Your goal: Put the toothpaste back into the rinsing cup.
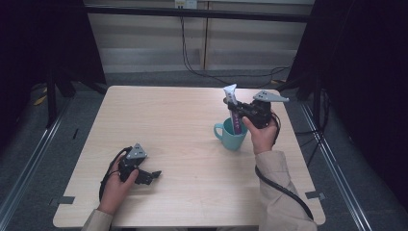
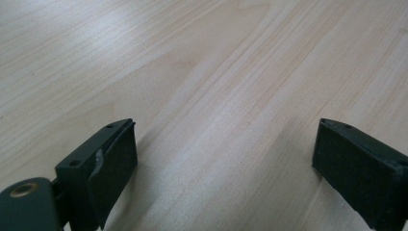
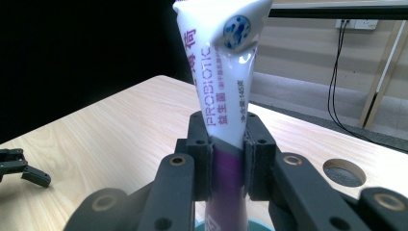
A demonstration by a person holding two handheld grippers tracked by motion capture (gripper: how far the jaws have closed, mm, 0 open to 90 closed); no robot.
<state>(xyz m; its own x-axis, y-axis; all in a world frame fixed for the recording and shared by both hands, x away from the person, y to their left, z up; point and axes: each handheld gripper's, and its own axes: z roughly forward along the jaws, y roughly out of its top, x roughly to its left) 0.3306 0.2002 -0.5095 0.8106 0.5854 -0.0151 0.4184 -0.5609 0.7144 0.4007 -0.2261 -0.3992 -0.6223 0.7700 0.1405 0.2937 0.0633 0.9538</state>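
Note:
A white and purple toothpaste tube stands upright with its lower end inside a teal mug at the table's right. My right gripper is shut on the tube above the mug's rim. In the right gripper view both pads press the tube at its purple band, and the mug's rim peeks out below. My left gripper rests low over the table near the front left, open, with nothing between its fingers.
The wooden table has a round cable hole near its far right corner. Cables hang against the wall behind the table. Black frame posts stand at both sides. Tape marks sit at the front corners.

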